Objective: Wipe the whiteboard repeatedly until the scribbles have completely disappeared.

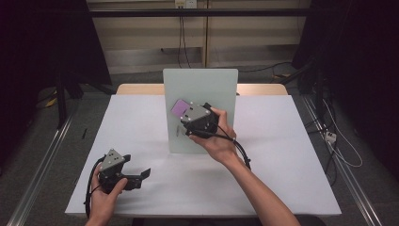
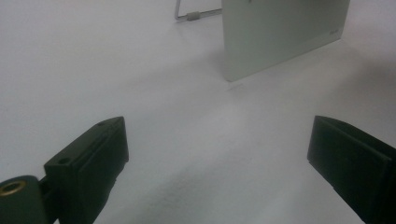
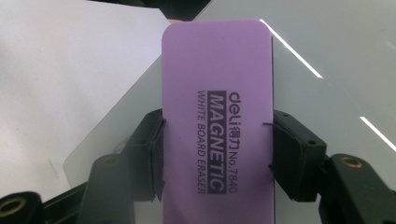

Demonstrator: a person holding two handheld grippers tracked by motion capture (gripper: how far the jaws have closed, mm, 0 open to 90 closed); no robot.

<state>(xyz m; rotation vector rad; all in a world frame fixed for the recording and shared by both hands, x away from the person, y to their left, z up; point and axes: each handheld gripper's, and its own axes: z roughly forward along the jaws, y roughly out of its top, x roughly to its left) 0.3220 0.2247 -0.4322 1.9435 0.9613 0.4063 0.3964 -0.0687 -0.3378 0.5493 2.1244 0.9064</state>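
Observation:
A small whiteboard stands upright near the middle of the white table. My right gripper is shut on a purple magnetic whiteboard eraser and holds it against the board's face. In the right gripper view the eraser is clamped by its long sides between both black jaws, with the glossy board behind it. My left gripper rests low on the table at the front left, open, nothing between its fingers. In the left gripper view the board's lower corner stands ahead.
A wire stand props the board from behind. Beyond the table lie a wooden edge, cables on the floor at the right and metal rails along both sides.

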